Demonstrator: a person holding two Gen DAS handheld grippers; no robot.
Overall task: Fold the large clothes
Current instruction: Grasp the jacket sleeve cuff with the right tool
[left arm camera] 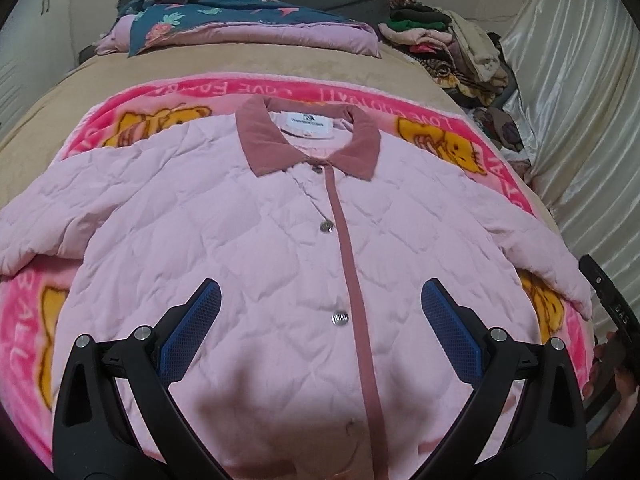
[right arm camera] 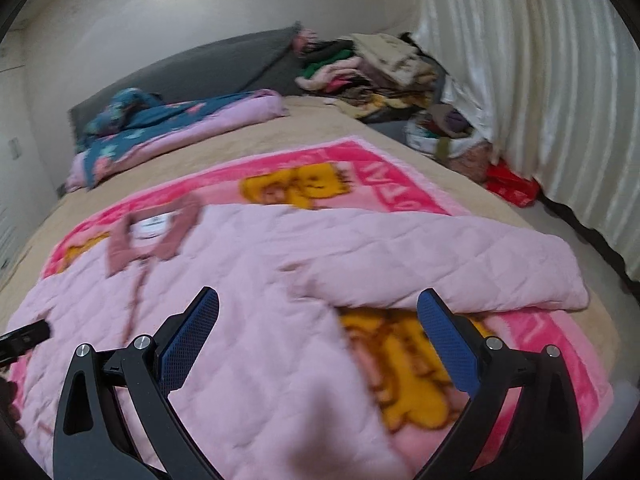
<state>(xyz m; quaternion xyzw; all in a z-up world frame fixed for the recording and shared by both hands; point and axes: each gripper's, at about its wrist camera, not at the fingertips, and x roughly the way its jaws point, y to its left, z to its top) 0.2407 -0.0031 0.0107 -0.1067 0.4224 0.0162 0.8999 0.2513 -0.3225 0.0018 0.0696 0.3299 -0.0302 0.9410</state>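
Note:
A light pink quilted jacket [left arm camera: 248,216] with a dusty-rose collar [left arm camera: 308,140] lies flat, face up and buttoned, on a pink bear-print blanket [left arm camera: 460,140]. Both sleeves spread out sideways. My left gripper [left arm camera: 320,296] is open and empty, hovering above the jacket's lower front. My right gripper [right arm camera: 318,308] is open and empty, above the jacket's right side where the right sleeve [right arm camera: 460,264] meets the body [right arm camera: 224,304]. The right gripper also shows at the right edge of the left wrist view [left arm camera: 612,312].
The blanket [right arm camera: 404,184] lies on a tan bed [left arm camera: 168,72]. A folded pink and navy floral quilt [left arm camera: 224,24] sits at the head. A pile of mixed clothes [left arm camera: 452,44] is at the far right. A white curtain [right arm camera: 540,92] hangs along the right.

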